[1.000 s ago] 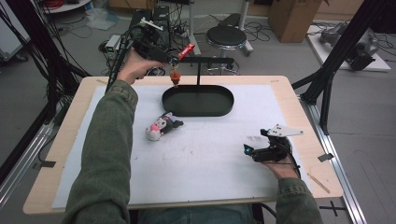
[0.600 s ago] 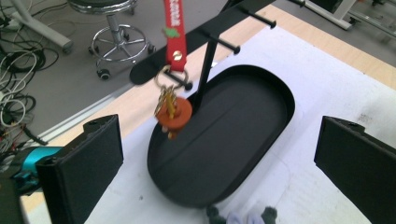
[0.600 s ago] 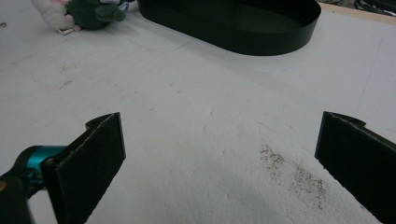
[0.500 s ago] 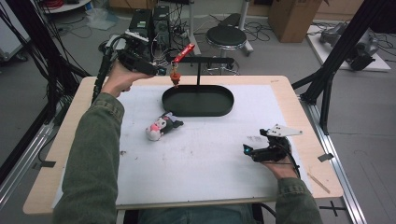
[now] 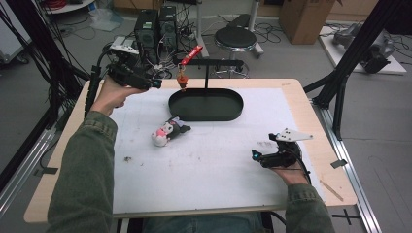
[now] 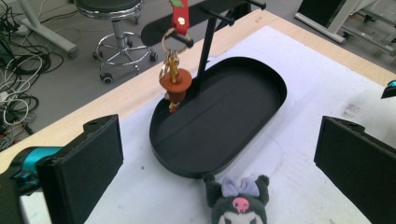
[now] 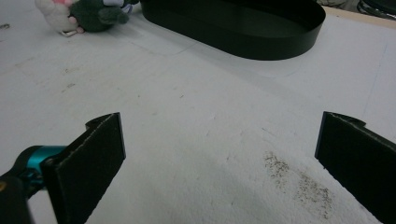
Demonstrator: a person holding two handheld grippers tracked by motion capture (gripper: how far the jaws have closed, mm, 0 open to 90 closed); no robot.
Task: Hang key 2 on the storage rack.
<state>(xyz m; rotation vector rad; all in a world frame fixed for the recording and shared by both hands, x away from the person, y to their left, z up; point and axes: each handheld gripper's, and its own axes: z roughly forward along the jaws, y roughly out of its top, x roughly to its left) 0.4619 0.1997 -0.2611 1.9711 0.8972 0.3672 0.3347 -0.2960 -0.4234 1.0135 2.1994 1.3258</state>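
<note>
Left claw [image 5: 156,83] drawn back toward table's [image 5: 311,126] far-left edge, both claws wide, right claw [image 5: 253,154] resting.

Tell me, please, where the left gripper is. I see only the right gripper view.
Observer: The left gripper is held up by the table's far left corner, jaws open, left of the tray.
Operator: Does something hang above the tray?
Observer: Yes. A keychain hangs from a stand's arm near the tray's left end.
Operator: Does the left gripper face the plush?
Observer: Yes. In the left gripper view the plush sits low between the open jaws, apart from them.
</note>
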